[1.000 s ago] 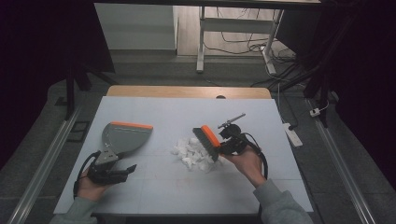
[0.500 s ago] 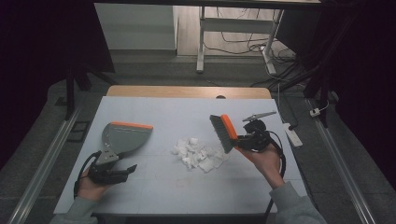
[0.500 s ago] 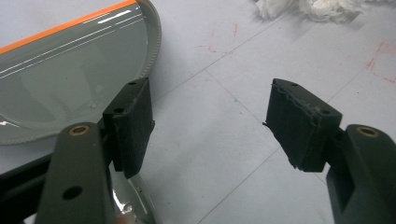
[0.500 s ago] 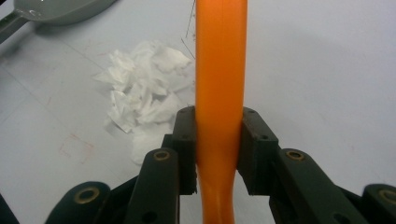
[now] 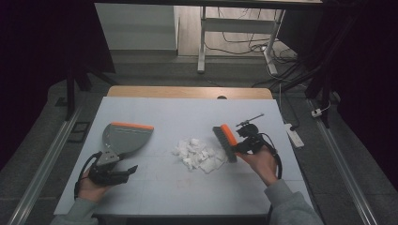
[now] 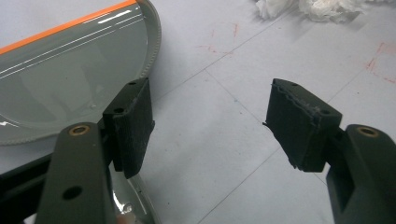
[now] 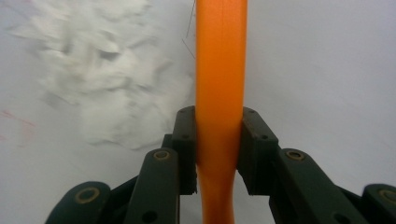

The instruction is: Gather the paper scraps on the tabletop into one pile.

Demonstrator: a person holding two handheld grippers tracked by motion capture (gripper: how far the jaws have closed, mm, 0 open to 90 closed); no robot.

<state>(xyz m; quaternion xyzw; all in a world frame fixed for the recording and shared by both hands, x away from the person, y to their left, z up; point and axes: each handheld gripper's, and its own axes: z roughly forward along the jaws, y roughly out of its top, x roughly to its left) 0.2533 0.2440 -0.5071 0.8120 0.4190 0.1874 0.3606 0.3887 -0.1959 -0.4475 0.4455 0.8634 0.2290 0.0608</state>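
A grey dustpan (image 5: 124, 136) with an orange front lip lies flat at the left of the table. My left gripper (image 5: 129, 169) rests just in front of it, open, with bare table between its pads (image 6: 133, 121); the dustpan (image 6: 70, 74) sits beside its left jaw. A pile of white paper scraps (image 5: 197, 153) lies mid-table. My right gripper (image 5: 238, 145) is shut on the orange handle (image 7: 220, 70) of a brush (image 5: 226, 140). The dark bristles stand at the pile's right edge. The scraps (image 7: 107, 84) lie to the left of the handle.
The white tabletop (image 5: 187, 117) has a wooden strip along its far edge. A white power strip (image 5: 294, 133) lies on the floor off the right side, and table legs and cables stand beyond.
The right gripper swung the brush out to the right and up from the pile, then brought it down against the pile's right edge. The left gripper and the dustpan stayed put.
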